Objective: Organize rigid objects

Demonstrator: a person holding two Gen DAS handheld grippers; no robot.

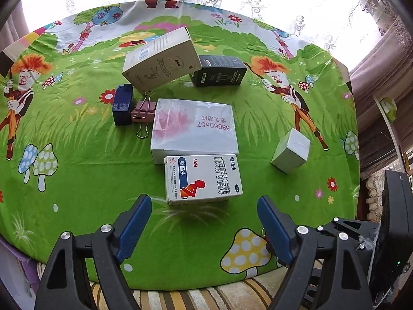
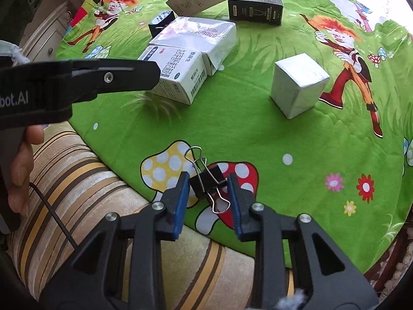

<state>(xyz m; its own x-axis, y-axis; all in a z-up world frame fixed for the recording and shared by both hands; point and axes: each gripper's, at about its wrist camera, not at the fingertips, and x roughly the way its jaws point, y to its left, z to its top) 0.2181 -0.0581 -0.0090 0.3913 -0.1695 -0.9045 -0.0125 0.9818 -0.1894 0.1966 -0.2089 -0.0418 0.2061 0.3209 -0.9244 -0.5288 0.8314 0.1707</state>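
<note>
My left gripper is open and empty, just in front of a white medicine box that lies against a larger white box. My right gripper stands around a black binder clip near the table's front edge; its blue pads are close to the clip, and contact is unclear. Behind are a beige box leaning on a black box, a dark blue box, a pink binder clip and a white cube box.
The round table carries a green cartoon cloth. A striped cushion lies below its front edge. The left gripper's body and the hand holding it reach in from the left of the right wrist view. Curtains hang behind the table.
</note>
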